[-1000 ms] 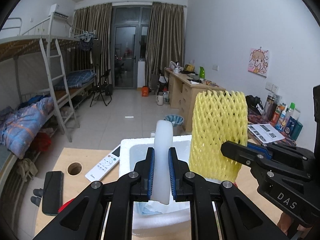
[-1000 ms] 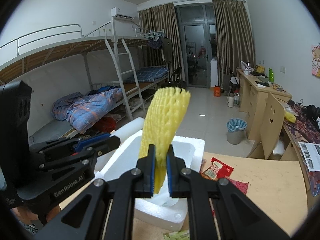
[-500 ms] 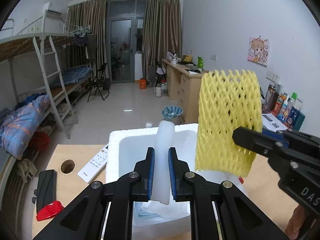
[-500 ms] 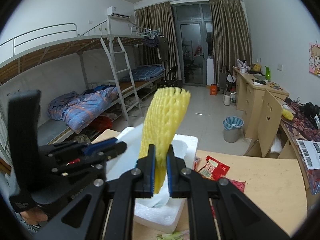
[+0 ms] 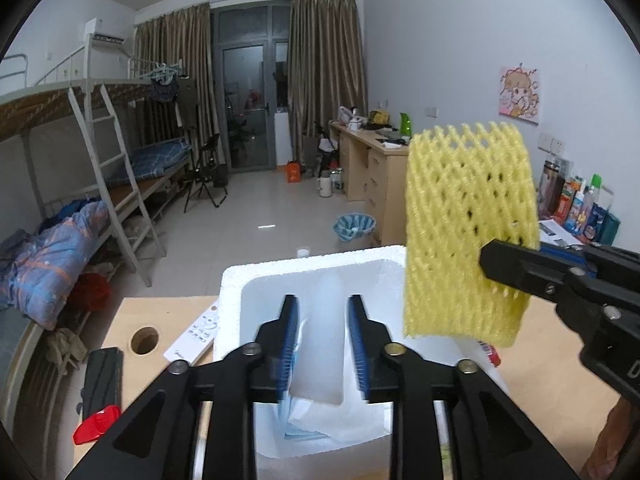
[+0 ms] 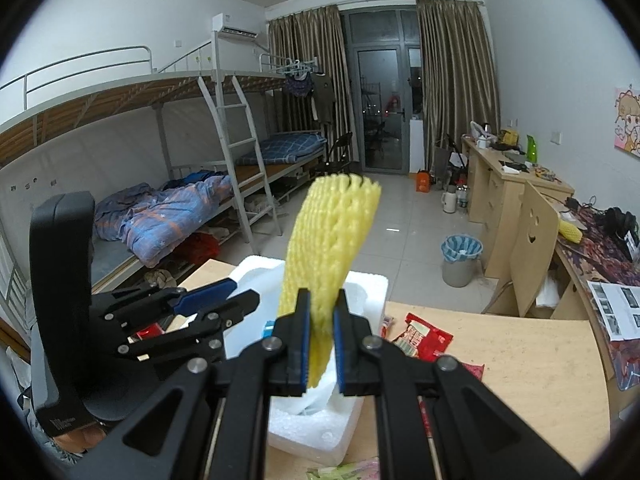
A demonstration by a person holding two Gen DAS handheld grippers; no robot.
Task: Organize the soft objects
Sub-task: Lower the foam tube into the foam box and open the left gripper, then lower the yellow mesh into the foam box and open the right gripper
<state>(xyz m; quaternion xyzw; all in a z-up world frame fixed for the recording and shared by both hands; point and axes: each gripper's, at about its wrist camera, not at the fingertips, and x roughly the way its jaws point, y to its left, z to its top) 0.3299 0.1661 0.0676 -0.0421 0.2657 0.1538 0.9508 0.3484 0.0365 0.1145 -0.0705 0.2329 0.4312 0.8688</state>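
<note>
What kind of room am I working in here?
Most likely a shared dormitory room: a metal bunk bed with a ladder, study desks along the wall, and a balcony door behind curtains.

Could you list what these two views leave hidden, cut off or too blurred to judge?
- Foam box floor: left wrist view, covered by the white foam sheet and the left tongs.
- Yellow foam net lower end: right wrist view, pinched inside the right tongs.
- Red snack packet print: too small.
- Remote control buttons: left wrist view, too small.
</note>
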